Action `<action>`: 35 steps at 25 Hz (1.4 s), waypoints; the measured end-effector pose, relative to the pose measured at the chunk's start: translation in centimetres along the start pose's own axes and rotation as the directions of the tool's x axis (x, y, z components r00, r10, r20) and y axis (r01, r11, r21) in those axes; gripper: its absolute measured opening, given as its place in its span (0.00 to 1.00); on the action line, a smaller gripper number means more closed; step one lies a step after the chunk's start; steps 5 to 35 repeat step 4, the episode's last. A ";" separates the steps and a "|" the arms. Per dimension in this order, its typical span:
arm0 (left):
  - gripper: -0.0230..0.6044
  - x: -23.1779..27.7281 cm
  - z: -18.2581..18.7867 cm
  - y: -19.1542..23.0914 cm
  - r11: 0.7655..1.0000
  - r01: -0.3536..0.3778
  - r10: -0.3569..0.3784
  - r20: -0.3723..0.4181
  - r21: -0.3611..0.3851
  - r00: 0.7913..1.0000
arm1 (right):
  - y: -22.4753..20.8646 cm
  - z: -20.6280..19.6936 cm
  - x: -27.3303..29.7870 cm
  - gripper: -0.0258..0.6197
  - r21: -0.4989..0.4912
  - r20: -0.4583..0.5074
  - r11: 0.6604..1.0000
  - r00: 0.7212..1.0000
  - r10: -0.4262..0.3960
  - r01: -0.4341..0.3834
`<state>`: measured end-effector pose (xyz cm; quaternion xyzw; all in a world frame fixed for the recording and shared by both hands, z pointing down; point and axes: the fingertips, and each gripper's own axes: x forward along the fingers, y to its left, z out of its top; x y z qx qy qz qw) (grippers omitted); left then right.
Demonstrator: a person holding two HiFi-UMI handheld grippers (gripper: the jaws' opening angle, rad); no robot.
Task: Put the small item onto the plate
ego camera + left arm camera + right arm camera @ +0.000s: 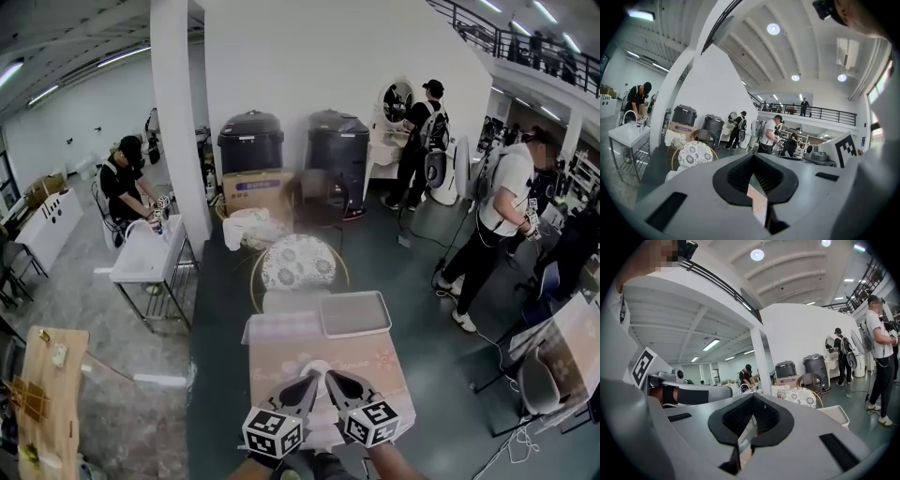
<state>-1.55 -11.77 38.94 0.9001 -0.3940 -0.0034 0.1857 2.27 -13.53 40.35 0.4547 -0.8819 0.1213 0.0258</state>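
While the left gripper and the right gripper hang low at the near edge with their tips almost meeting, the stock reads thus:

Table: under both grippers and running on ahead of them; pale pink cloth.
Tray: white, shallow, well ahead of the right gripper at the far side of the table; looks empty from here.
Plate: probably the pale round patch just ahead of the two tips; too small to be sure.
Small item: not made out in any view. If it is on the table it lies close to the tips or under them, and I cannot say which.
Handling, judged from the task alone: likely light and easy to nudge, so it may skid on the cloth or tip over. Whether it is stiff, soft or fragile cannot be told.
Where to take hold: across its middle with the pads square to its sides, low enough that it does not pivot.
Left gripper, state: clenched, dark pads together, nothing between them; only a sliver of pink cloth shows past them.
Right gripper, state: likewise closed on nothing, with a thin slit of table showing past the pads.
Next move, as I judge it: one gripper must open before any pick.
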 end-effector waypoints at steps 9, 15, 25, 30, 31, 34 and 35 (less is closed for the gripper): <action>0.05 0.5 0.0 -0.5 1.000 0.007 -0.007 0.002 -0.001 1.000 | -0.6 0.0 -0.4 0.06 0.000 0.002 1.000 1.000 -0.005 0.005; 0.05 0.5 0.0 -0.5 1.000 0.007 -0.007 0.002 -0.001 1.000 | -0.6 0.0 -0.4 0.06 0.000 0.002 1.000 1.000 -0.005 0.005; 0.05 0.5 0.0 -0.5 1.000 0.007 -0.007 0.002 -0.001 1.000 | -0.6 0.0 -0.4 0.06 0.000 0.002 1.000 1.000 -0.005 0.005; 0.05 0.5 0.0 -0.5 1.000 0.007 -0.007 0.002 -0.001 1.000 | -0.6 0.0 -0.4 0.06 0.000 0.002 1.000 1.000 -0.005 0.005; 0.05 0.5 0.0 -0.5 1.000 0.007 -0.007 0.002 -0.001 1.000 | -0.6 0.0 -0.4 0.06 0.000 0.002 1.000 1.000 -0.005 0.005; 0.05 0.5 0.0 -0.5 1.000 0.007 -0.007 0.002 -0.001 1.000 | -0.6 0.0 -0.4 0.06 0.000 0.002 1.000 1.000 -0.005 0.005; 0.05 0.5 0.0 -0.5 1.000 0.007 -0.007 0.002 -0.001 1.000 | -0.6 0.0 -0.4 0.06 0.000 0.002 1.000 1.000 -0.005 0.005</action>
